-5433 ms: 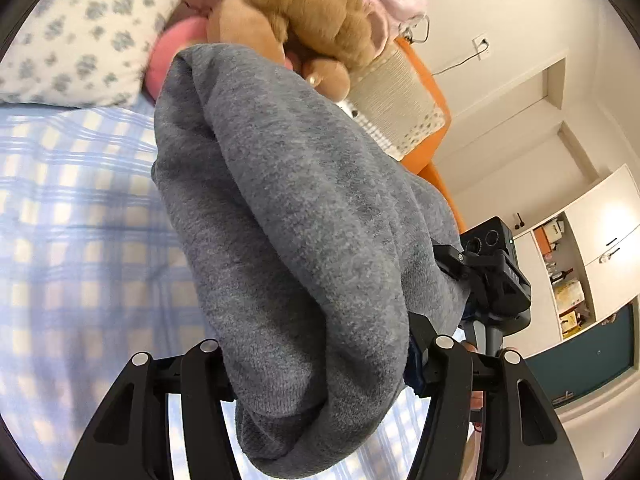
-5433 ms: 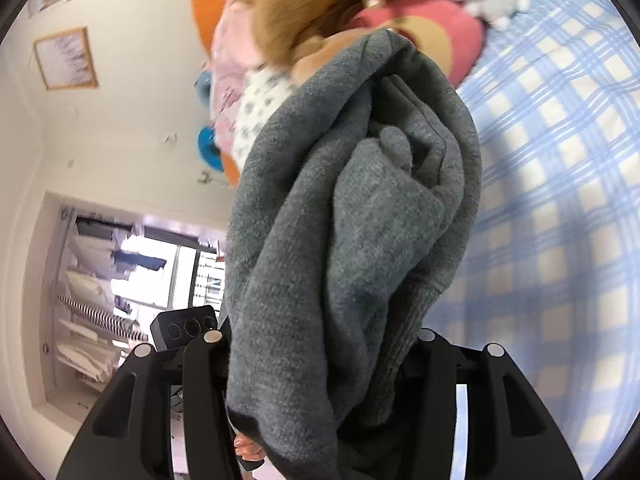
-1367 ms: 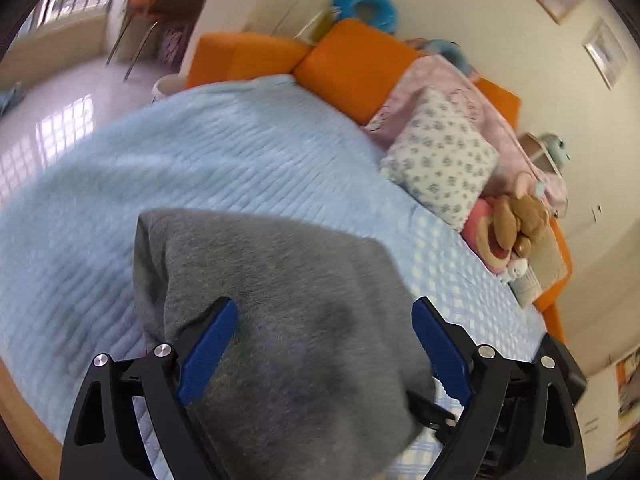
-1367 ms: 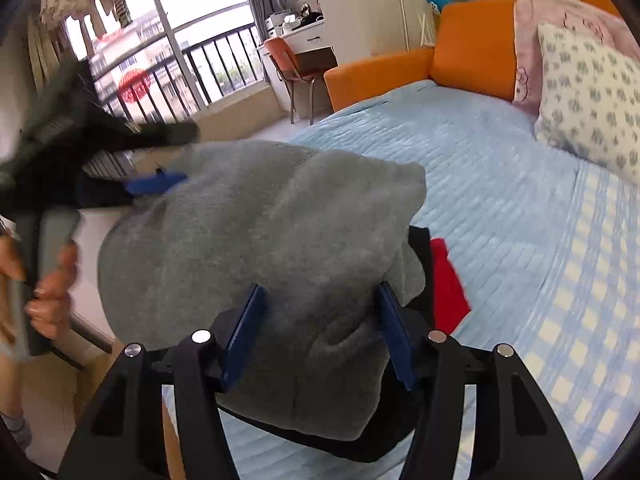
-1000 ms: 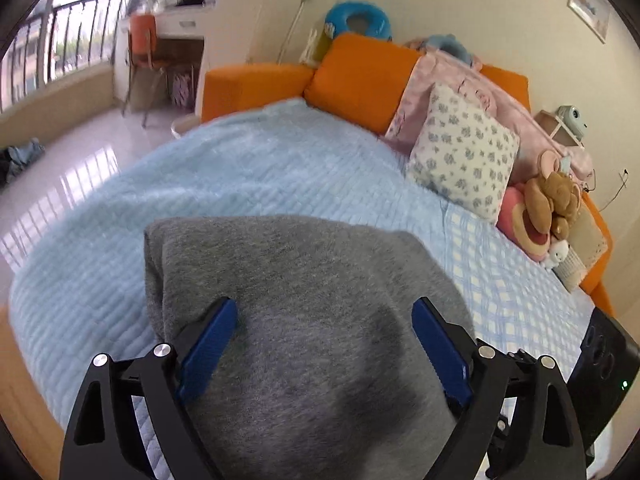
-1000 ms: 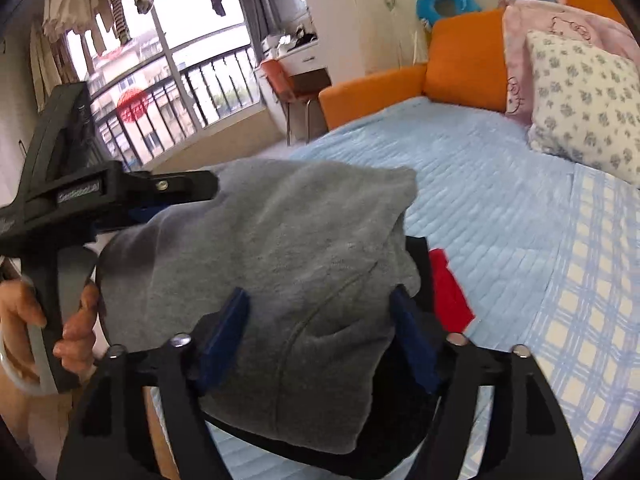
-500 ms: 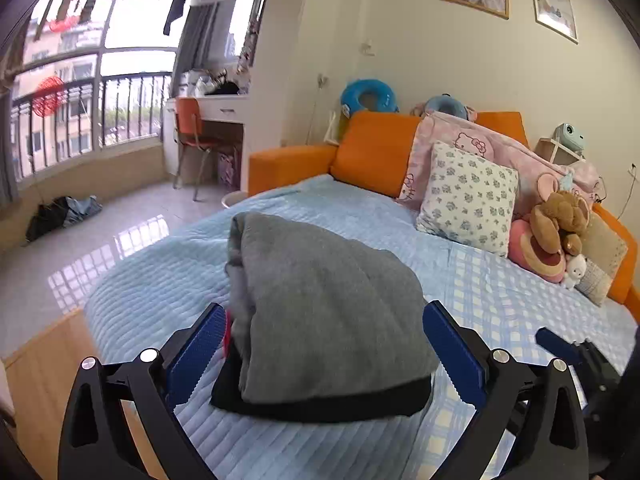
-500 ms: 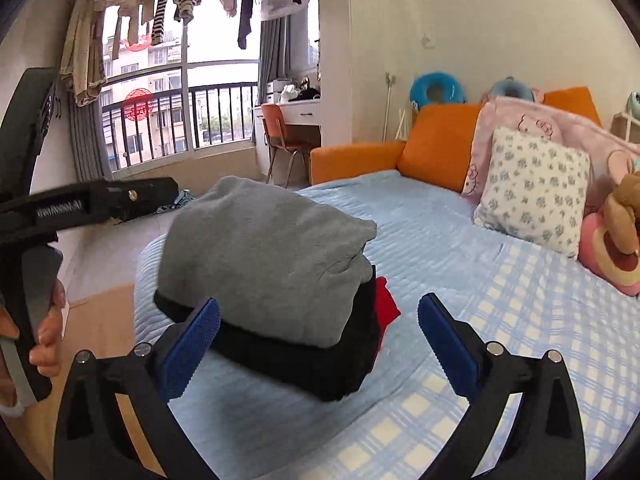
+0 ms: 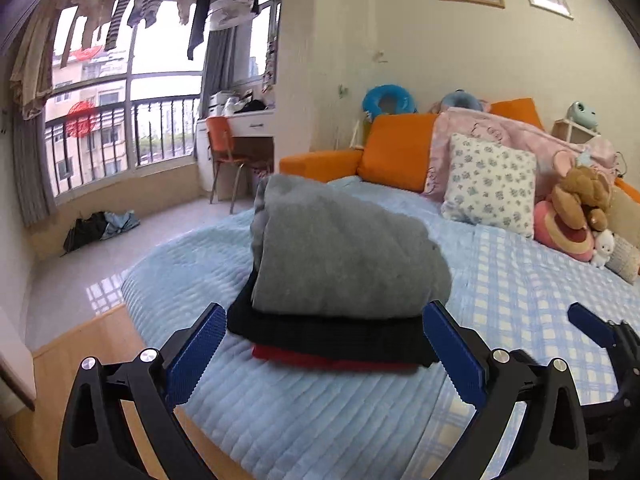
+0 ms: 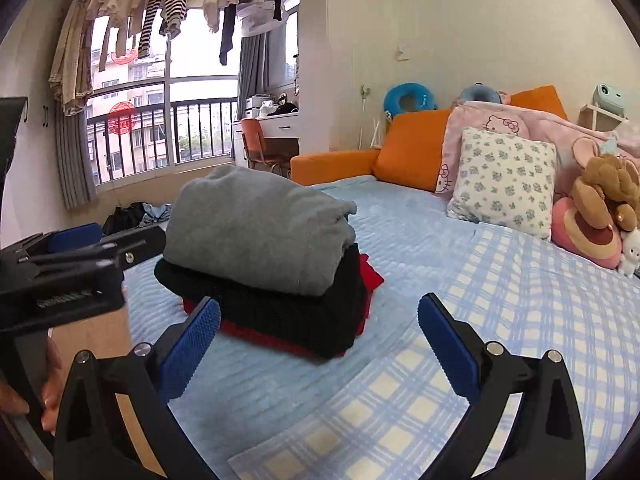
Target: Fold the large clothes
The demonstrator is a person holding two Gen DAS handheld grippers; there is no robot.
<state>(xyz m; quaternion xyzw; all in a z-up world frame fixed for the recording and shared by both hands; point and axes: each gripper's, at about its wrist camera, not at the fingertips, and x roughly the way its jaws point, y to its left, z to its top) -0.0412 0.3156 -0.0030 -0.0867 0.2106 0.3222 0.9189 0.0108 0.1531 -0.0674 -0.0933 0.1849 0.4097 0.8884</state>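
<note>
Grey garment (image 9: 344, 252) is seen folded in the left view, stacked on black (image 9: 332, 336) and red (image 9: 320, 358) items on the bed (image 9: 320, 420); left gripper (image 9: 320, 354) gapes wide, empty. Right view: right gripper (image 10: 318, 344) likewise spread, nothing held. Folding and stacking judged done; nothing unfolded is seen on the bed.
</note>
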